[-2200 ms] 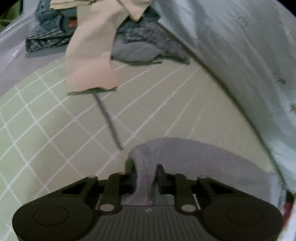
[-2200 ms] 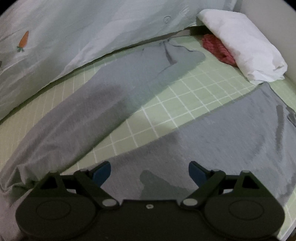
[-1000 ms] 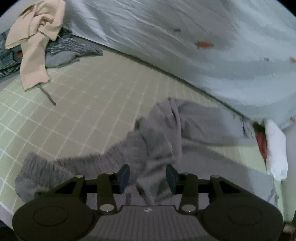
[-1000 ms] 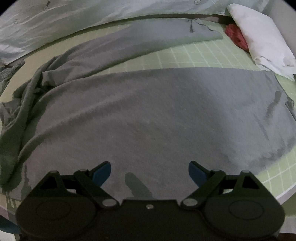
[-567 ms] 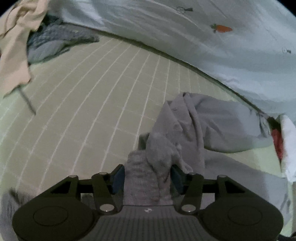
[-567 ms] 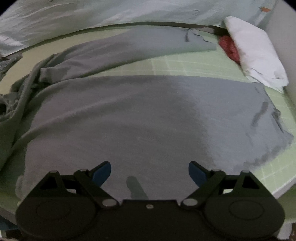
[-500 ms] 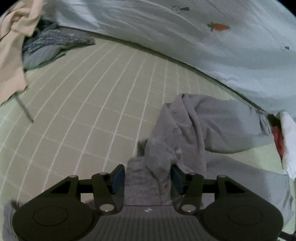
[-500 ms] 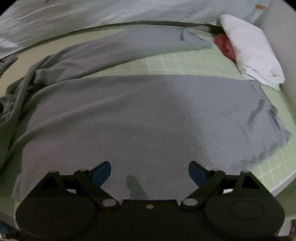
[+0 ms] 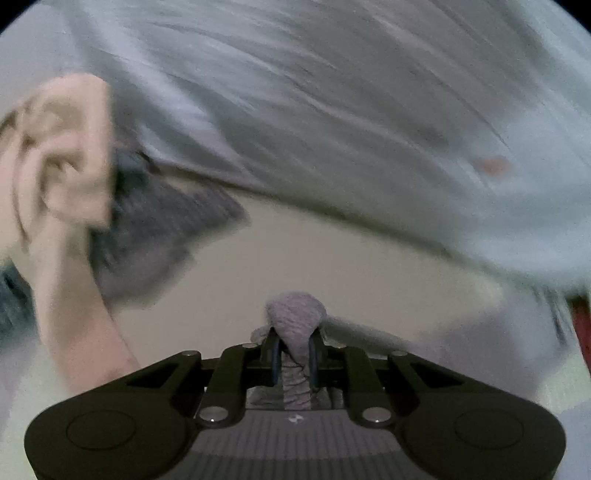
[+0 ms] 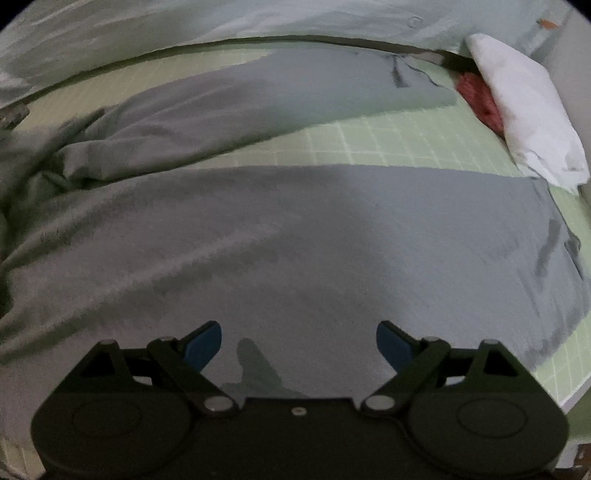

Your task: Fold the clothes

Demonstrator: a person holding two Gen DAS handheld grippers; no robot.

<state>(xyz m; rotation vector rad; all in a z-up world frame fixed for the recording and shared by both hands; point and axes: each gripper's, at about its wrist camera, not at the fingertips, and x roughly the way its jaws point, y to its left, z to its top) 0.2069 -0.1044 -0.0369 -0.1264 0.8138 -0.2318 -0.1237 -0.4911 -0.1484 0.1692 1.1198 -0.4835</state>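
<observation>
We see the grey trousers (image 10: 295, 251) lying lengthwise across the bed (image 10: 399, 147); right gripper (image 10: 299, 343) jaws wide. Only the left view shows the left gripper (image 9: 293, 356) just closed, pinching their fabric.

The left gripper (image 9: 293, 356) has just been closing and pinches grey fabric; the right gripper (image 10: 299, 341) stands wide apart, empty.

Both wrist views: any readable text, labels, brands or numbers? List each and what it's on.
None readable.
Small pale mark on the left claw body: too small to read.
Orange motifs on the pale blue sheet: pictures, not text; blurred.
Grey garment, white cloth, green grid mat: no print visible.
</observation>
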